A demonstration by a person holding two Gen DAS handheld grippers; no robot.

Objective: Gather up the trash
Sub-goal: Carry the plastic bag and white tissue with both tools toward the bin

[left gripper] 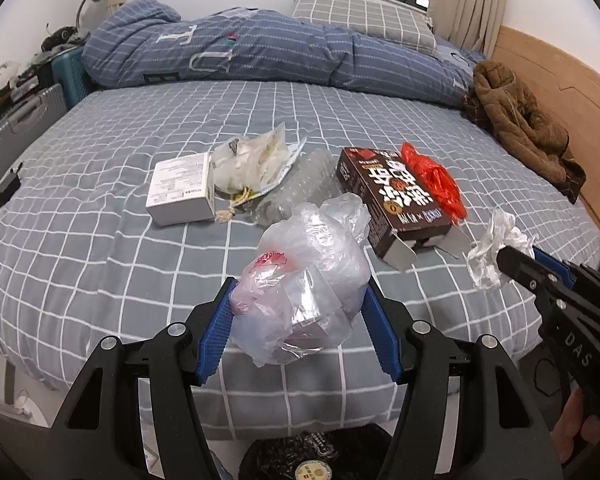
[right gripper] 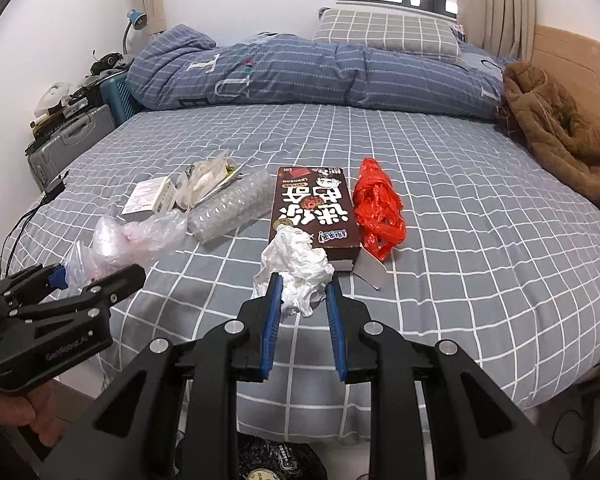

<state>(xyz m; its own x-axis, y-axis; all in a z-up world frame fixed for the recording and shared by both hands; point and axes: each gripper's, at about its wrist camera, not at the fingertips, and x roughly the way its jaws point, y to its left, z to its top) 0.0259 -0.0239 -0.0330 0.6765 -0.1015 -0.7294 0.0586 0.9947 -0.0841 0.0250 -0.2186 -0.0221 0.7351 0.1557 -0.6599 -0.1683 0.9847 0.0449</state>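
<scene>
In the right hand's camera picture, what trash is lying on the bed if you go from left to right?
White box → bubble wrap roll → dark brown box → red plastic bag.

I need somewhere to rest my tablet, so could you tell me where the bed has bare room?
Bare sheet runs between the trash and the rolled duvet, and right of the red bag. It is crowded from the white box to the brown carton.
</scene>
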